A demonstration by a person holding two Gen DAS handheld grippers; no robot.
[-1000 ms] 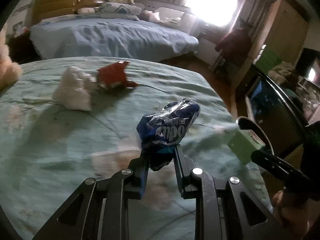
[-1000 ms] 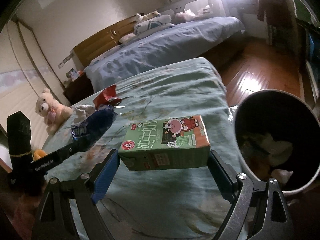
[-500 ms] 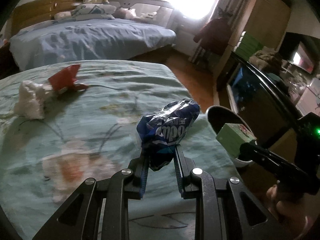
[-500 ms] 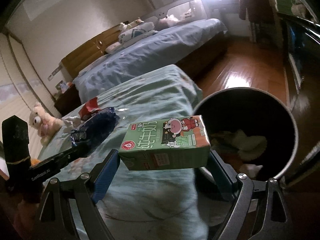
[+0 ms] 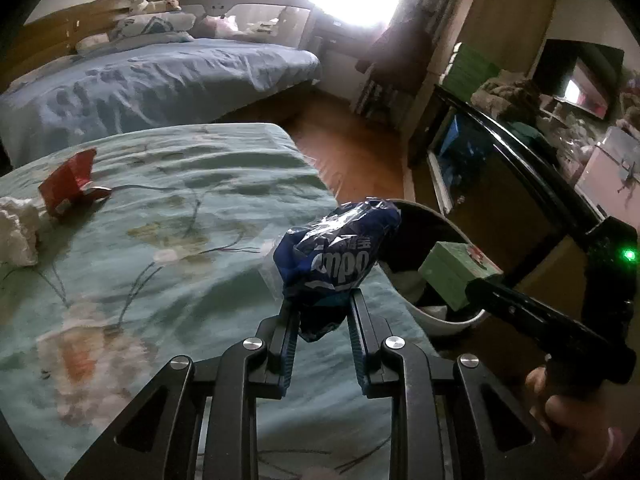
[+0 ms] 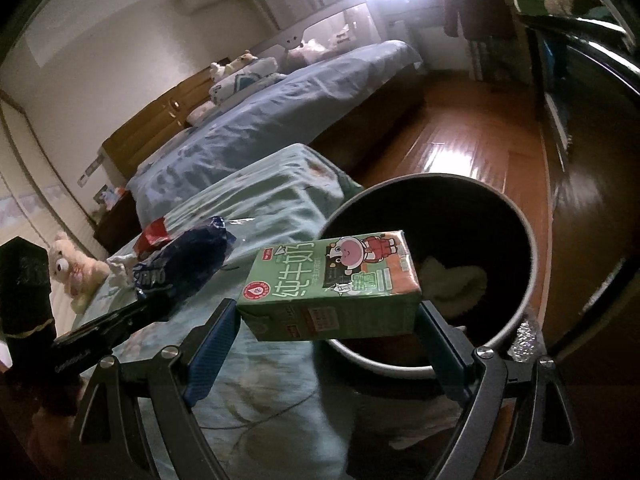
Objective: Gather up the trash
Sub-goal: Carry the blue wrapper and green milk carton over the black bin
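Left wrist view: a crumpled blue snack wrapper (image 5: pixel 338 258) is pinched between the narrow-set fingers of the left gripper (image 5: pixel 322 314), carried above the green bedspread (image 5: pixel 168 264) close to its edge.
Right wrist view: a green milk carton (image 6: pixel 330 286) is clamped lengthwise between the wide-spread fingers of the right gripper (image 6: pixel 328 322), its far end poised over the near rim of the trash bin (image 6: pixel 520 312).
Bin: it stands on the wooden floor (image 6: pixel 452 152) just beside the bed corner, with pale crumpled trash already inside.
Trash left: a red wrapper (image 5: pixel 70 180) and a white crumpled tissue (image 5: pixel 16 232) lie on the bedspread, well apart from both grippers.
Step judged: both held pieces appear to be on the way to the bin; neither is released yet.
Risk, carton: only part of it is over the opening, so an early release could bounce it off the rim onto the floor.
Risk, wrapper: it is held by a thin twisted tail, so it could slip out, or drift onto the bedspread if let go short of the bin.
Risk, grippers: both converge on one opening and could knock together.
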